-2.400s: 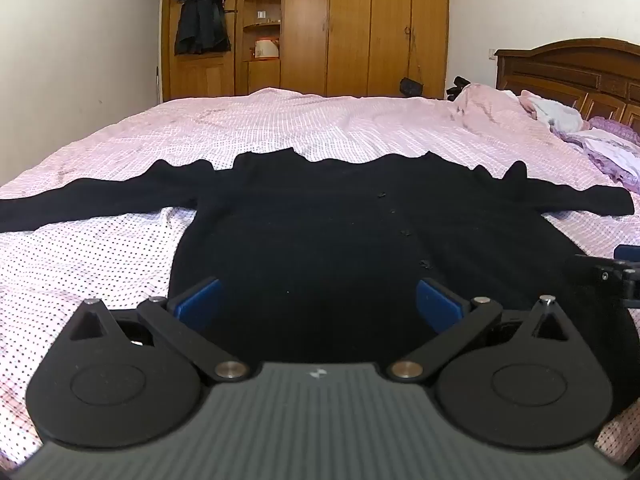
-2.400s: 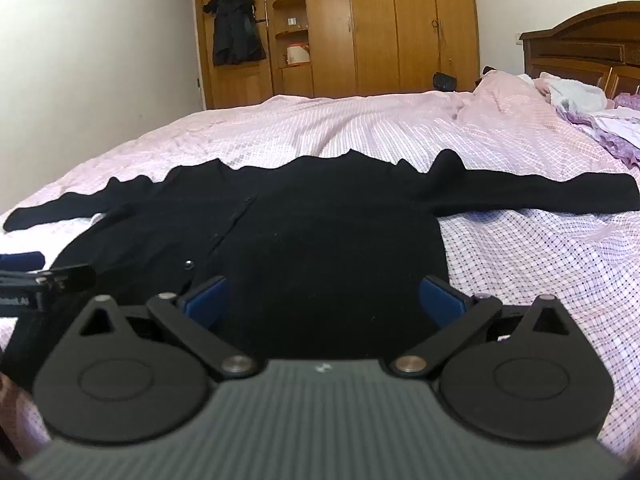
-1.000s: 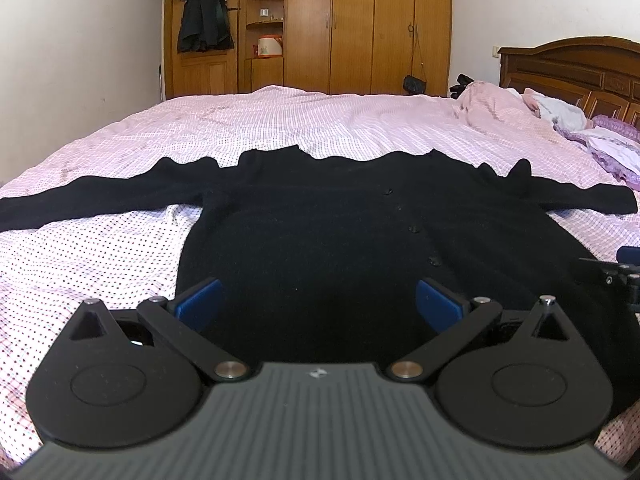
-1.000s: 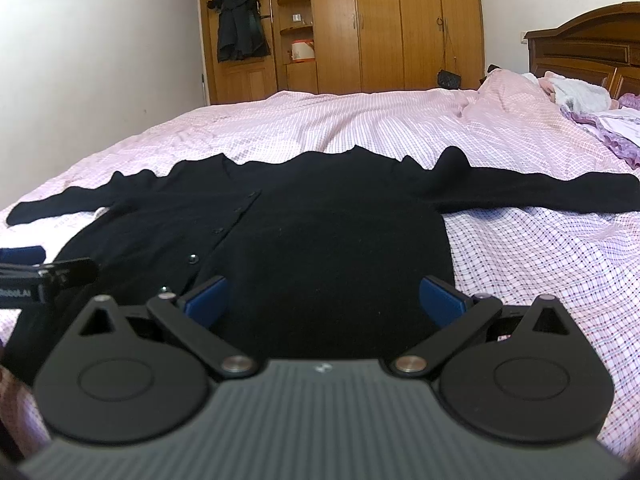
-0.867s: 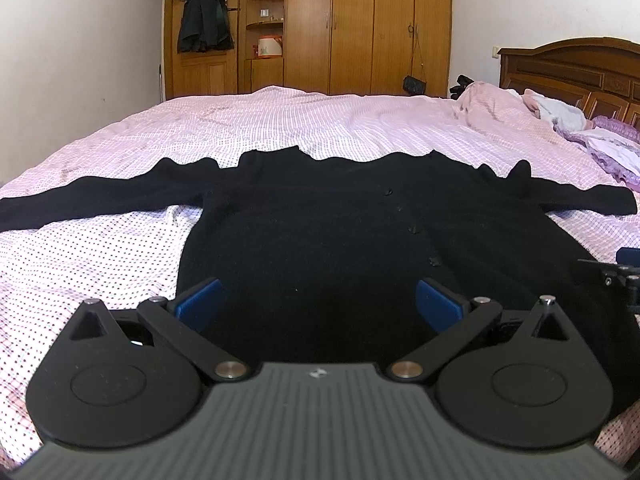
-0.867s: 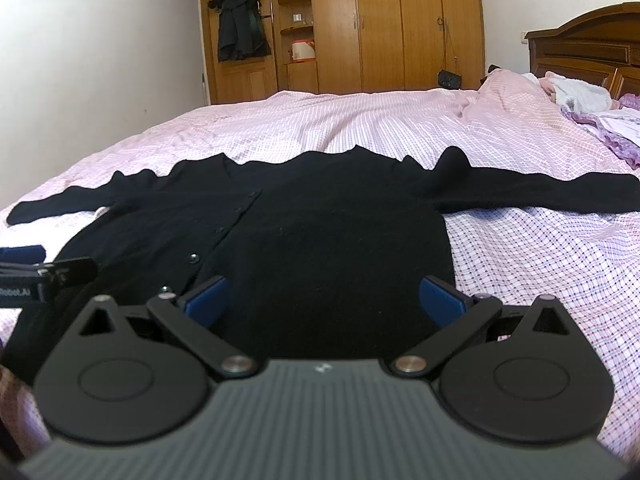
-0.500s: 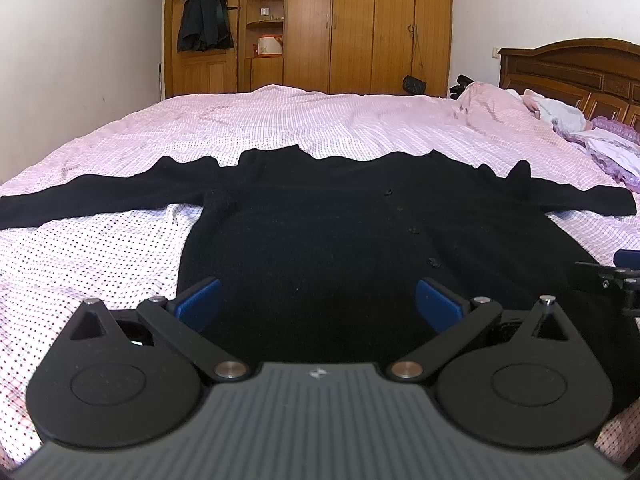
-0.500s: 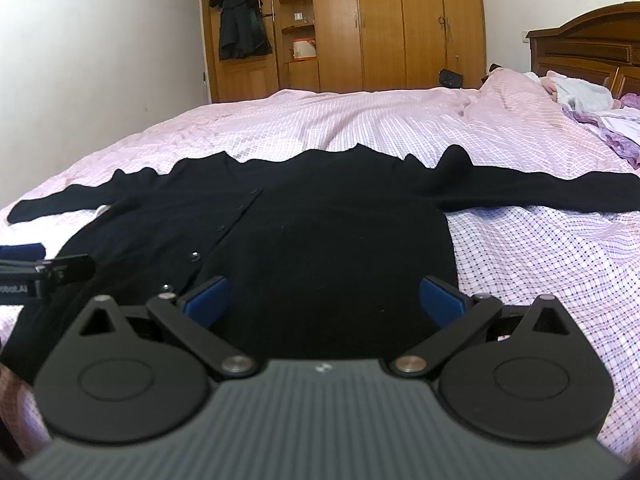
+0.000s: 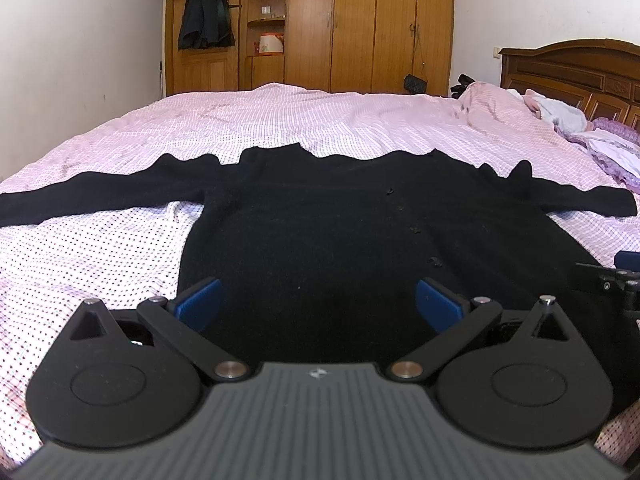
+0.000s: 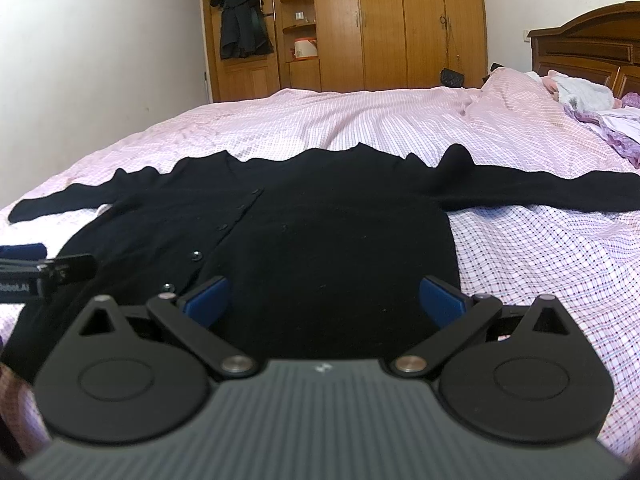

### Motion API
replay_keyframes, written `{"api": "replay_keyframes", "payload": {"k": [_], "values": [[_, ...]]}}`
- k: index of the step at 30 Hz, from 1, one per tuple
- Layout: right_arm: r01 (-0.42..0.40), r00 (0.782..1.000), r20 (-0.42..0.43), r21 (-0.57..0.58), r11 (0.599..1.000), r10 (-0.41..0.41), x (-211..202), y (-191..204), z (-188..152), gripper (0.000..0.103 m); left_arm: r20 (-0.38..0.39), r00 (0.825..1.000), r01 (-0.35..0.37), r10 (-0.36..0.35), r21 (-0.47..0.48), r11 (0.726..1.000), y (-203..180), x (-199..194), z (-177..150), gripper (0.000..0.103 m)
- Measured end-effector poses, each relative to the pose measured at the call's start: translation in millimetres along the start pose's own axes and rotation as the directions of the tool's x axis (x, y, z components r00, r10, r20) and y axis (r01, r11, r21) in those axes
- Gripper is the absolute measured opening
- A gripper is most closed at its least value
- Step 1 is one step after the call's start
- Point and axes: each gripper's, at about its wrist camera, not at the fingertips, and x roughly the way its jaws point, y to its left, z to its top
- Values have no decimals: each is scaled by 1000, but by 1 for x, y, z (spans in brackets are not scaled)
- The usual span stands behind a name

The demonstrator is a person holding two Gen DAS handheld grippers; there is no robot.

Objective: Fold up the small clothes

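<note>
A black buttoned cardigan [image 9: 320, 216] lies flat on the pink checked bed [image 9: 300, 120], both sleeves spread sideways. It also shows in the right wrist view [image 10: 340, 216]. My left gripper [image 9: 318, 302] is open and empty, low over the hem on the cardigan's left half. My right gripper [image 10: 324, 298] is open and empty, low over the hem on its right half. The right gripper's finger shows at the right edge of the left wrist view [image 9: 608, 276]. The left gripper's finger shows at the left edge of the right wrist view [image 10: 44, 268].
A pile of pale and purple clothes [image 9: 600, 140] lies by the wooden headboard [image 9: 572, 68] at the right. Wooden wardrobes [image 9: 360, 28] with a hanging dark coat [image 9: 206, 14] stand beyond the bed. A white wall is at the left.
Both grippers have drifted slightly over the cardigan's hem, and the view has risen a little. The cardigan has not moved. Both grippers stay open.
</note>
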Motion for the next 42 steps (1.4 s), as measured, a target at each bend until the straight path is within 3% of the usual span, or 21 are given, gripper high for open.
{"api": "replay_keyframes", "payload": {"k": [23,28,35,39,42], "values": [[-8,1000,-5,0,1000,8,0,0,-1,103,-10,1000,-8,8,-15,1000,3,2,0,103],[-23,1000,-1,-11,1000,23,1,5,0,103,-45,998,-36,33,-51,998,9,6,1,103],[-79,997,16,-33,996,79,1,28,9,103,-65,997,-38,30,-133,990,33,11,9,103],[-190,982,-10,-3,982,190,8,45,23,103,-64,996,-73,63,-178,981,56,16,18,103],[-248,969,-6,-48,968,248,14,68,33,103,-96,991,-114,94,-233,966,79,23,22,103]]}}
